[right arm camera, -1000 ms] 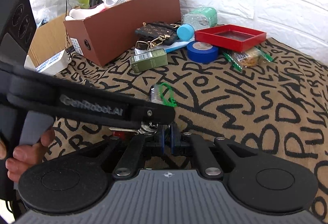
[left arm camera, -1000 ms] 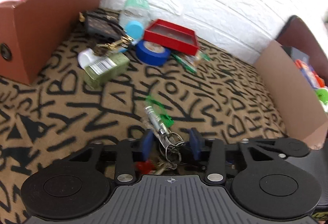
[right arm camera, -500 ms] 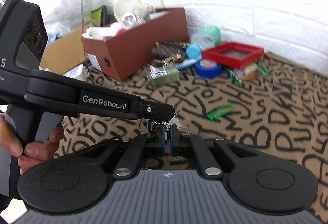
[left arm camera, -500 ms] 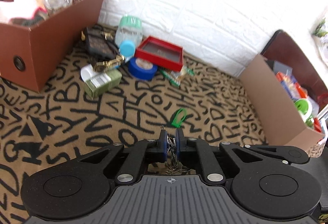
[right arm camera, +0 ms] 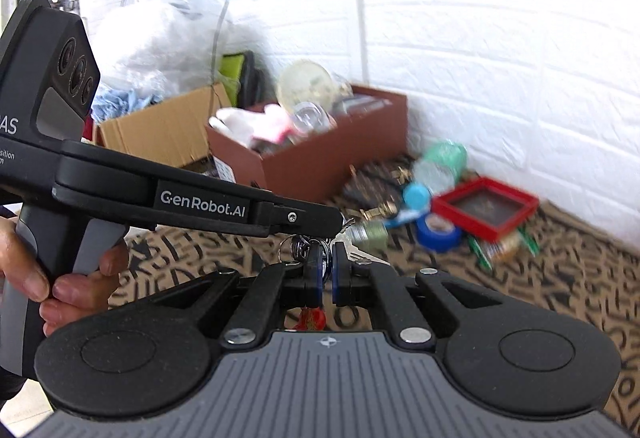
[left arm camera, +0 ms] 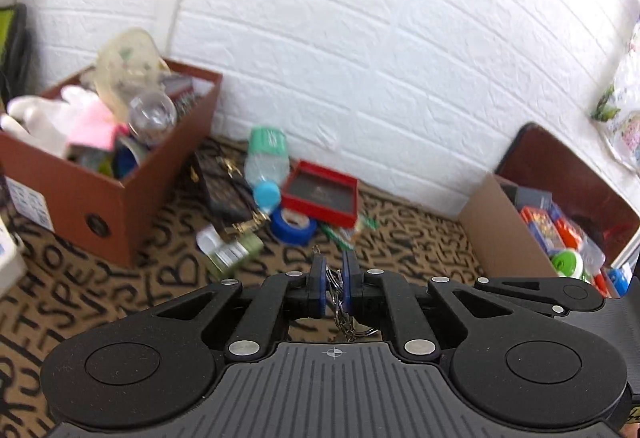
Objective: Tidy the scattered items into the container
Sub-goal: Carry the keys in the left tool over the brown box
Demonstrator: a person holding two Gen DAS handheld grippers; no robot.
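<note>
Above the rug (left arm camera: 120, 290), left gripper (left arm camera: 334, 280) jaws clench the keys (left arm camera: 340, 312); right gripper (right arm camera: 326, 270) jaws look nearly closed, empty. Carry level over the box (left arm camera: 120, 189), then release low.

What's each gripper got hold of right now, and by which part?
The left gripper is pinching the key bunch by its chain and rings. The right gripper also looks shut on the same bunch, near its rings.

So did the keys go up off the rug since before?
Yes. The keys rose off the patterned rug with the left gripper, now hanging level with the brown box.
</note>
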